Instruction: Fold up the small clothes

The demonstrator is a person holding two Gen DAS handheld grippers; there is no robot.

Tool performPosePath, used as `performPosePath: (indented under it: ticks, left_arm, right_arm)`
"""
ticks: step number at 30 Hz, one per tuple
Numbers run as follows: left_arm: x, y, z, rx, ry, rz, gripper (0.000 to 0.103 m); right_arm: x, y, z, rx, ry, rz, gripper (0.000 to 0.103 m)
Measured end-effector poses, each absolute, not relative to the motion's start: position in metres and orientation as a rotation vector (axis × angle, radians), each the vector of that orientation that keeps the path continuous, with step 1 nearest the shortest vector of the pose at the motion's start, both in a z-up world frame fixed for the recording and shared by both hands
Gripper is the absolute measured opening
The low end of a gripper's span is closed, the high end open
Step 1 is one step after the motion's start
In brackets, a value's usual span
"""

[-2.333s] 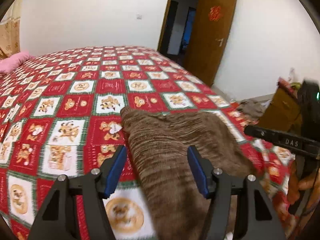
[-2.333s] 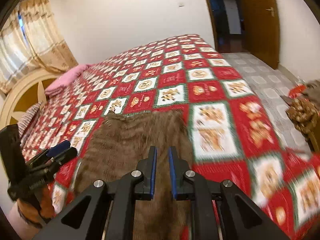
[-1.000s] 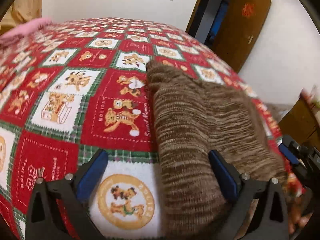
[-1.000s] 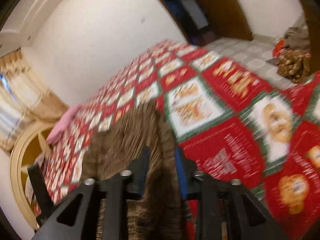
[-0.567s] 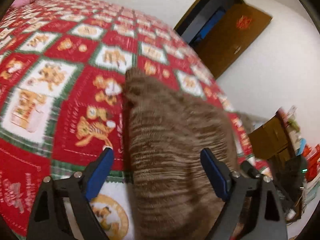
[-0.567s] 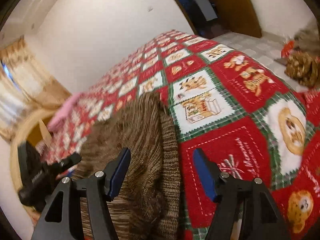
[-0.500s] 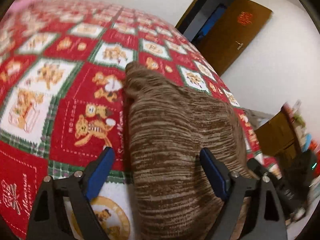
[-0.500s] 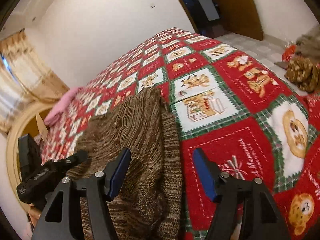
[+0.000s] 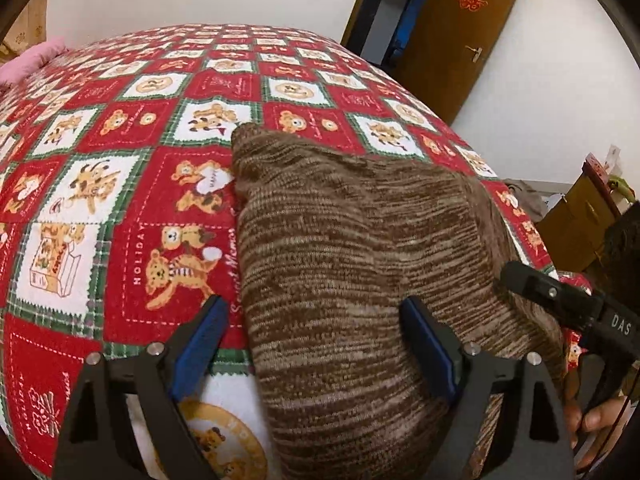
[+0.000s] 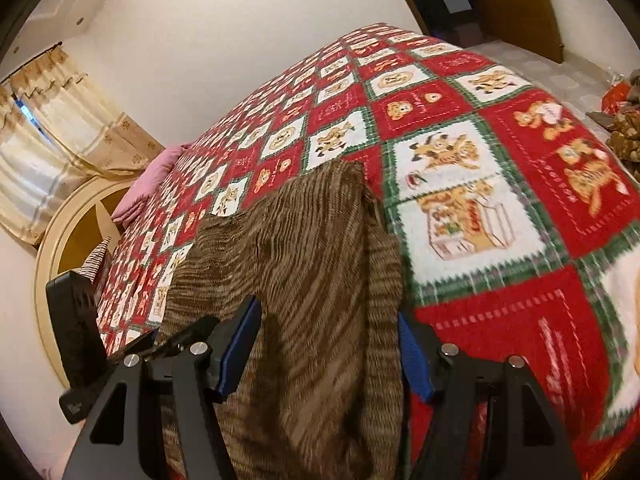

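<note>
Bed is covered by a red, white and green bear-print blanket. Pink pillow sits at its far left corner, a cream curtain behind that.

Left gripper: jaws wide apart, blue pads clear of the fabric. Left pad is over bare blanket, right pad over the knit, so only the garment's left edge lies between them. Nothing held.

Brown striped knit garment lies flat on the blanket near the front edge of the bed, between the two grippers. Its far corner points up the bed, the near end drapes toward the cameras.

Right gripper: jaws apart, a strip of the garment's right side sits between the pads. Cannot tell whether the pads touch it; no pinch visible.

Brown door stands open at far right.
</note>
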State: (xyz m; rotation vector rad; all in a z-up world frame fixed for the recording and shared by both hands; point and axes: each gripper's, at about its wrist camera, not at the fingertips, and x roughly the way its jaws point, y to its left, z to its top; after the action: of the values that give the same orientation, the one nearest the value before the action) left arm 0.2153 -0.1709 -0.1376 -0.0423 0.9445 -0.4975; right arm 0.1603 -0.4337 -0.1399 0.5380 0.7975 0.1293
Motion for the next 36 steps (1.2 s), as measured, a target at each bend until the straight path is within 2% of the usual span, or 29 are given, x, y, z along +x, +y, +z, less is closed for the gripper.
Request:
performPosePath:
  ticks: [1, 3, 4, 5, 6, 8, 12, 14, 20, 28, 36]
  left_arm:
    - [0.214, -0.172, -0.138, -0.032, 0.94, -0.491, 0.09]
    - [0.214, -0.175, -0.138, -0.021, 0.935, -0.482, 0.088]
    - [0.215, -0.175, -0.137, -0.019, 0.933, -0.478, 0.086]
    - [0.215, -0.176, -0.137, -0.019, 0.929, -0.475, 0.081]
    - [0.214, -0.176, -0.136, -0.022, 0.921, -0.484, 0.069]
    - [0.213, -0.179, -0.134, -0.028, 0.905, -0.516, 0.055]
    - [0.208, -0.182, -0.13, -0.01, 0.887, -0.512, 0.038]
    - [0.206, -0.183, -0.128, -0.007, 0.88, -0.512, 0.033]
    - [0.195, -0.181, -0.117, 0.02, 0.861, -0.496, 0.03]
    - [0.165, -0.173, -0.087, 0.071, 0.768, -0.495, 0.029]
    - [0.135, -0.16, -0.068, 0.086, 0.755, -0.516, 0.029]
  right_arm:
    - [0.163, -0.428, -0.141, 0.508, 0.794, 0.13, 0.066]
    - [0.164, -0.415, -0.14, 0.42, 0.798, 0.104, 0.053]
    - [0.164, -0.407, -0.139, 0.369, 0.803, 0.095, 0.042]
    - [0.163, -0.403, -0.139, 0.349, 0.801, 0.101, 0.035]
    - [0.162, -0.398, -0.138, 0.322, 0.799, 0.103, 0.034]
    - [0.161, -0.389, -0.137, 0.258, 0.795, 0.091, 0.031]
    - [0.156, -0.387, -0.135, 0.251, 0.772, 0.075, 0.028]
    - [0.15, -0.382, -0.131, 0.246, 0.751, 0.066, 0.027]
    - [0.128, -0.353, -0.108, 0.175, 0.673, 0.049, 0.025]
    - [0.091, -0.33, -0.077, 0.208, 0.595, 0.023, 0.025]
    - [0.045, -0.308, -0.054, 0.239, 0.54, -0.001, 0.025]
